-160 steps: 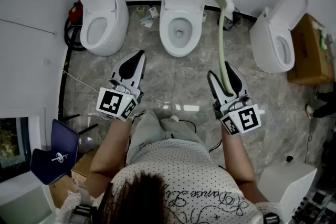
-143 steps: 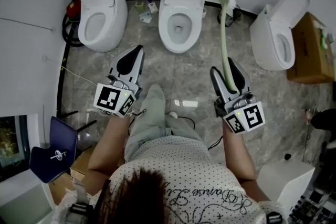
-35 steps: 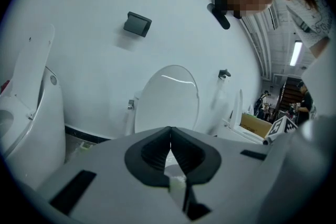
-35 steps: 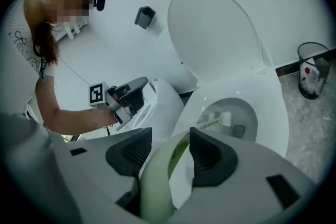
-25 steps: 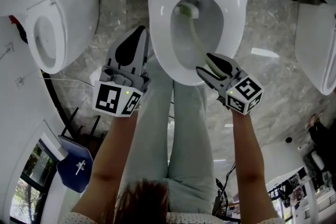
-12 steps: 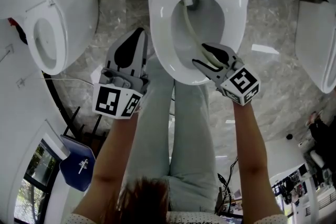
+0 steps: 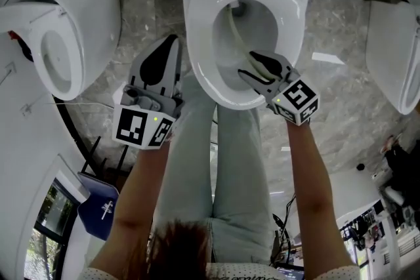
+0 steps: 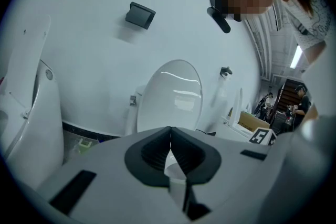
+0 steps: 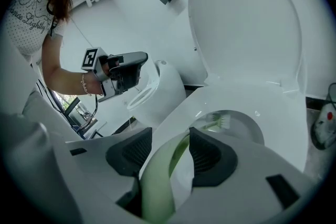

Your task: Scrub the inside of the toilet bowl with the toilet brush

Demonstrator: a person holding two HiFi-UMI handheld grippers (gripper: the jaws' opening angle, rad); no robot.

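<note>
Three toilets stand here. The right tongs (image 7: 252,67) are clamped on the handle of the one toilet brush (image 7: 237,33), and its head lies ahead of them, inside the middle toilet (image 7: 197,42). The left tongs (image 7: 172,46) are closed on nothing, between this bowl and the left toilet (image 7: 92,16). The right toilet (image 7: 394,42) stands beyond the right tongs.

Head view looks steeply down; gripper views (low, close) face the same toilet (image 7: 197,29).

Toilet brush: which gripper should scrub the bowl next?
Right. The right gripper is shut on the pale green toilet brush, whose head is inside the white toilet bowl; the left gripper is shut, empty, outside the rim.
</note>
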